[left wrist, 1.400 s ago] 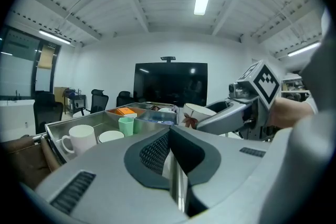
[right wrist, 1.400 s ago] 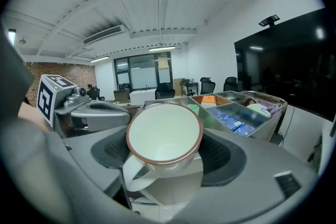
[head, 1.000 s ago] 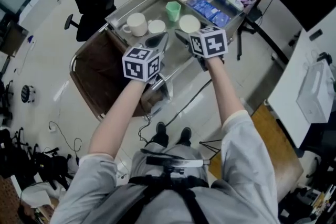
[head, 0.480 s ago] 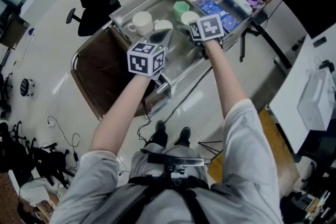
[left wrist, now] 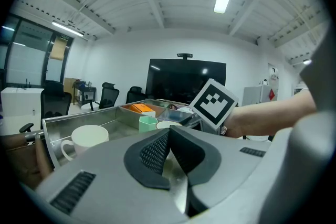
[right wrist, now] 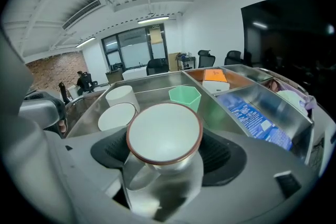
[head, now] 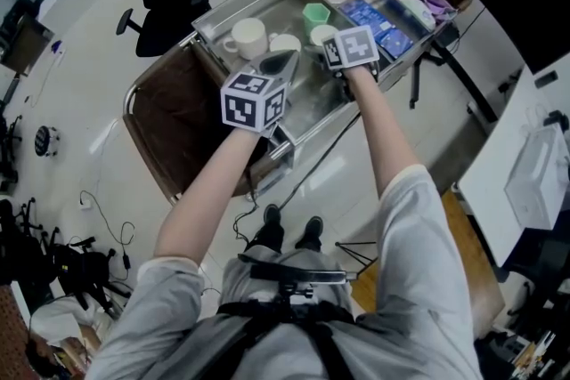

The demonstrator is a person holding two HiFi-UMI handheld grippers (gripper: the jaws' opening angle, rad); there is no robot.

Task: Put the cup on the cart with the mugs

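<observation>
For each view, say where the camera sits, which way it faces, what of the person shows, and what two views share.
Head view: on the person's head, facing steeply down at the cart; left hand-held gripper, right hand-held gripper and both arms show.
Left gripper view: on the left hand-held gripper, facing roughly level along its closed jaws; the right forearm shows.
Right gripper view: on the right hand-held gripper, facing down over the held cup into the cart.
Shared: all three show the green cup.

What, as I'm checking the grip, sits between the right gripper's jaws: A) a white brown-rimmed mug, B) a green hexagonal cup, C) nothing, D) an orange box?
A: the right gripper view shows the right gripper closed on the white brown-rimmed mug.
</observation>
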